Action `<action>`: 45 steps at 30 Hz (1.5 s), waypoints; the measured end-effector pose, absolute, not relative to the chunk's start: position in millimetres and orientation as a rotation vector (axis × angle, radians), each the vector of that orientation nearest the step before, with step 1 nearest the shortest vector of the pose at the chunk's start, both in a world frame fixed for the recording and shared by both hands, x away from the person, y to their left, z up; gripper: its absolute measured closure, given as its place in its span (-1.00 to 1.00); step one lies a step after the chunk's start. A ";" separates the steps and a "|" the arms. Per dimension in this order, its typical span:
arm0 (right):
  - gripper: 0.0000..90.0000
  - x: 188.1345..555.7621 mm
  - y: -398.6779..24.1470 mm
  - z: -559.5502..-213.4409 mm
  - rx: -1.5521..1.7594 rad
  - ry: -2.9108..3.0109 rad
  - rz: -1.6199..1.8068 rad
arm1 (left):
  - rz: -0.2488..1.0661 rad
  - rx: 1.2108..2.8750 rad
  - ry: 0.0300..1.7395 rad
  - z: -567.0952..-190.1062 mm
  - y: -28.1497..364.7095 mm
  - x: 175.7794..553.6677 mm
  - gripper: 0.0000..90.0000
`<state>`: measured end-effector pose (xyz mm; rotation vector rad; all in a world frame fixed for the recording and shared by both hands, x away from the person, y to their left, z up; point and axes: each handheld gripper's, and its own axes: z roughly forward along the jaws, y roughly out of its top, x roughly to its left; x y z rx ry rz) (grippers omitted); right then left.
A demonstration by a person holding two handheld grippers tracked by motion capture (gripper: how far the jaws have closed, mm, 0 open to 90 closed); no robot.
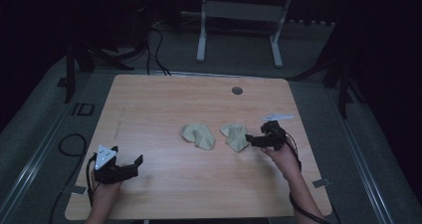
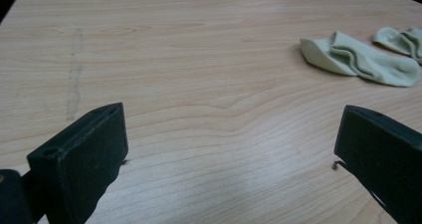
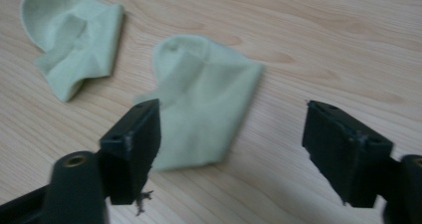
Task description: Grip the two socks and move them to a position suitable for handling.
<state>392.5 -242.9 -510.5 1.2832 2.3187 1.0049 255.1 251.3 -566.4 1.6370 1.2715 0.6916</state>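
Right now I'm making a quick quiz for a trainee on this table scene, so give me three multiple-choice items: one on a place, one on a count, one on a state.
1. Which gripper is closer to the socks?
A. the left gripper
B. the right gripper
C. both equally close

2. How many pale green socks lie on the table?
A. one
B. two
C. four

3. How do the right gripper's jaws stand?
A. apart, holding nothing
B. shut on a sock
C. shut on the table edge

Answers:
1. B: in the high view the right gripper sits just beside the nearer sock, while the left gripper is off near the table's front left corner.
2. B: the nearer sock and the farther sock lie side by side.
3. A: the right gripper view shows bare table between the two jaws.
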 end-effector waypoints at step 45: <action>0.79 427.1 -168.7 -529.4 1.173 2.481 0.798 | 0.660 1.647 1.273 -566.9 250.6 257.1 -0.99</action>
